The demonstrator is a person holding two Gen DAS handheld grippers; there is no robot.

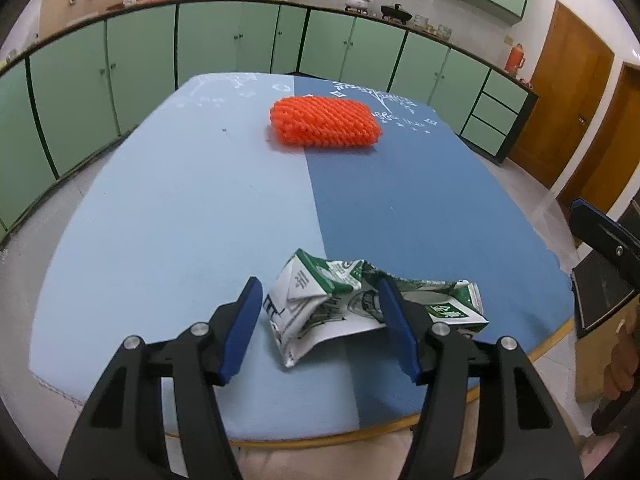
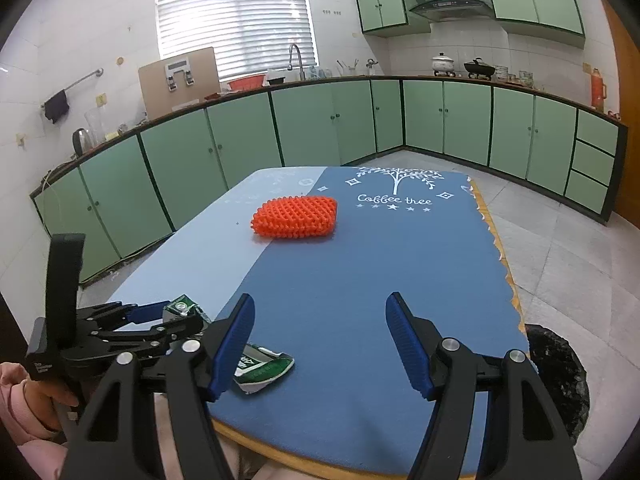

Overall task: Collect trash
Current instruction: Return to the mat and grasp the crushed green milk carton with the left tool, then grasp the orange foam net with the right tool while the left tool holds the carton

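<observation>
Only the right wrist view shows the black trash bag point(image 2: 560, 380) off the table's right edge, and the pink sleeve point(image 2: 16, 408) at far left. The left gripper point(image 1: 320, 316) straddles the crushed green-and-white carton point(image 1: 320, 304) at the near edge of the blue table point(image 1: 180, 220), right pad touching it, left pad just clear. An orange mesh pad point(image 1: 324, 122) lies well beyond. The right gripper point(image 2: 320, 344) hangs released, nothing between its jaws
</observation>
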